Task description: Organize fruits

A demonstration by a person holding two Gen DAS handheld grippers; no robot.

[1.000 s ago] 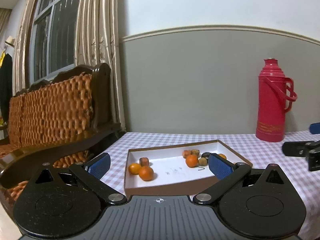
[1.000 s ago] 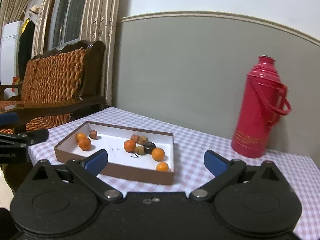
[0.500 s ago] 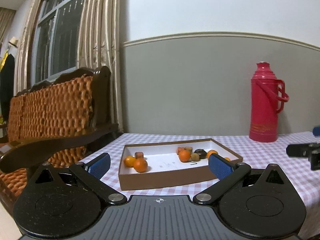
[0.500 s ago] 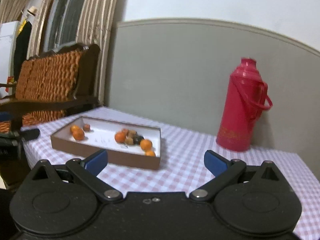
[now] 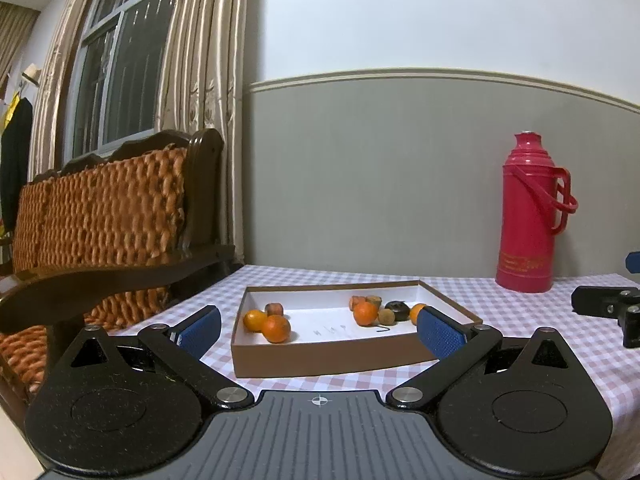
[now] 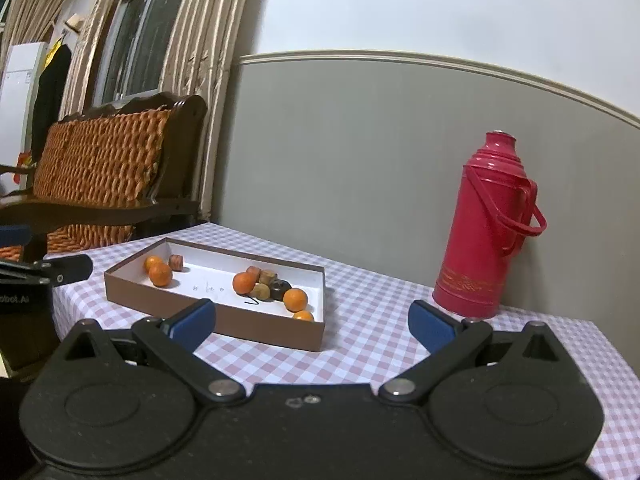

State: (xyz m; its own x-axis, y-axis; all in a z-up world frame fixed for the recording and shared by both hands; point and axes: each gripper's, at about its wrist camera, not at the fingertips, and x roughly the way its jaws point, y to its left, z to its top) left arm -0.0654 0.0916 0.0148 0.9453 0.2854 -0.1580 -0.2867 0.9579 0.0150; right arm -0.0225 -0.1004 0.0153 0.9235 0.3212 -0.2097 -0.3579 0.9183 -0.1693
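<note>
Both grippers are hovering wide open and empty after dipping and coming back up: left gripper (image 5: 319, 330), right gripper (image 6: 312, 322). The fruits (image 6: 242, 283) are sitting in two clumps inside the box (image 6: 216, 318) near the table's (image 6: 360, 344) left edge, so sorting is looking barely started.

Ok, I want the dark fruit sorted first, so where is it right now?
The dark fruit lies in the brown box, in the cluster toward its right end. In the right wrist view it sits between a tan fruit and an orange.
</note>
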